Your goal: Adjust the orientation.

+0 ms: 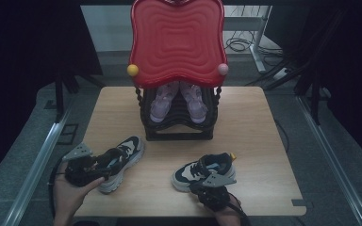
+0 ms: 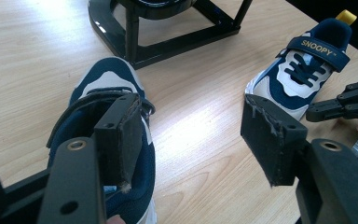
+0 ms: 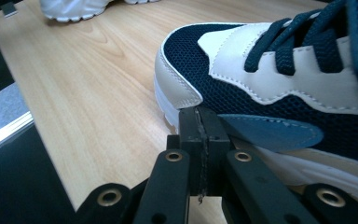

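Note:
Two navy-and-white child's sneakers lie on the wooden table (image 1: 254,122). The left sneaker (image 1: 122,160) (image 2: 107,77) has my left gripper (image 1: 106,163) (image 2: 191,135) at its heel end. This gripper is open wide: one pad sits over the shoe's opening and the other stands over bare wood. The right sneaker (image 1: 202,170) (image 2: 298,74) (image 3: 284,84) carries a strap that reads SNOOPY. My right gripper (image 1: 199,186) (image 3: 199,122) is shut with nothing between its pads, and its tip rests against the sneaker's sole edge near the toe.
A black shoe rack (image 1: 179,133) (image 2: 168,42) with a red wavy top (image 1: 176,42) stands at the table's middle back, with a pair of pink shoes (image 1: 176,101) inside. Dark curtains and metal rails flank the table. Bare wood lies between the two sneakers.

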